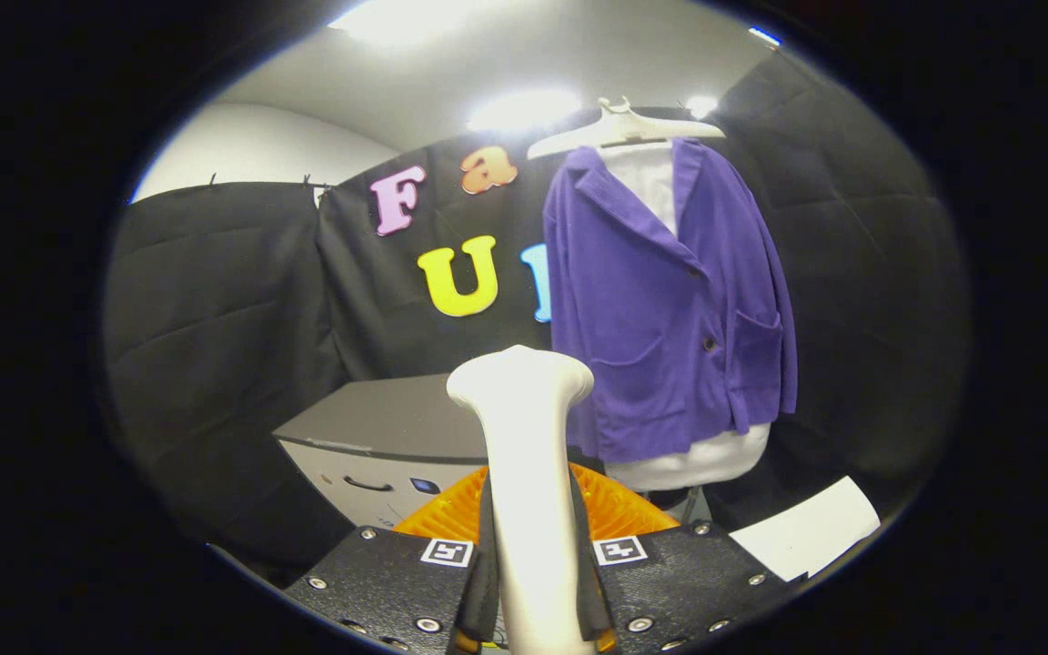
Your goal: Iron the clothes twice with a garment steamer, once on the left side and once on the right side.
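1. One white plastic garment steamer [533, 473] stands upright between the gripper [535, 569] fingers; its flared head tops out just below the jacket hem level. Its lower end is cut off, so base not visible.
2. Gripper jaws closed narrow, both fingers pressing the steamer handle on either side.
3. One purple collared jacket [670, 300] hangs beyond the fingers, to the right, over a white shirt [697, 459], on one white hanger [624, 132]. Far sleeve partly hidden.
4. One grey box w/ dark handle [378, 437] sits behind the steamer, partly blocked by it.
5. One white sheet [806, 532] lies right of fingers, edge cut off.
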A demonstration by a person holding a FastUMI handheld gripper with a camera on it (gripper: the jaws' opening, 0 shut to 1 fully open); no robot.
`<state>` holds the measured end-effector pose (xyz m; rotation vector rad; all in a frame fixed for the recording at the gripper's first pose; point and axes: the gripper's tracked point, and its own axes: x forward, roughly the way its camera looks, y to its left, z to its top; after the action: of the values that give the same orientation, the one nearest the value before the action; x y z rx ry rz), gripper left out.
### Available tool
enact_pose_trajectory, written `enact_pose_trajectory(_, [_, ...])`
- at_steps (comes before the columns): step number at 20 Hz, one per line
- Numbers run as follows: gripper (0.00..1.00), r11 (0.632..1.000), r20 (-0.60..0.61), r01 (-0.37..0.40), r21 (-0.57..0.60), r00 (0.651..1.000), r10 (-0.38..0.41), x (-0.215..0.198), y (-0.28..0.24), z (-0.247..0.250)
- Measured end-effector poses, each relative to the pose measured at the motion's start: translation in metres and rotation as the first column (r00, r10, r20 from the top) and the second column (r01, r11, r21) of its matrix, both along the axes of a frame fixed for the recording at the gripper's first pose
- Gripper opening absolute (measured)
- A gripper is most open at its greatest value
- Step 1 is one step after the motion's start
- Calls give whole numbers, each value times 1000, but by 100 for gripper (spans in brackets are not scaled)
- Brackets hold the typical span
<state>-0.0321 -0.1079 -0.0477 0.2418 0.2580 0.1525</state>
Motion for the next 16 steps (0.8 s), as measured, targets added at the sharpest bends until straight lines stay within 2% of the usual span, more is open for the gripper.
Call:
enact_pose_trajectory(8, [33, 998, 148, -41, -50, 988, 48, -25, 80, 54])
enact_pose_trajectory(16, [33, 997, 154, -16, -79, 988, 28, -47, 91, 20])
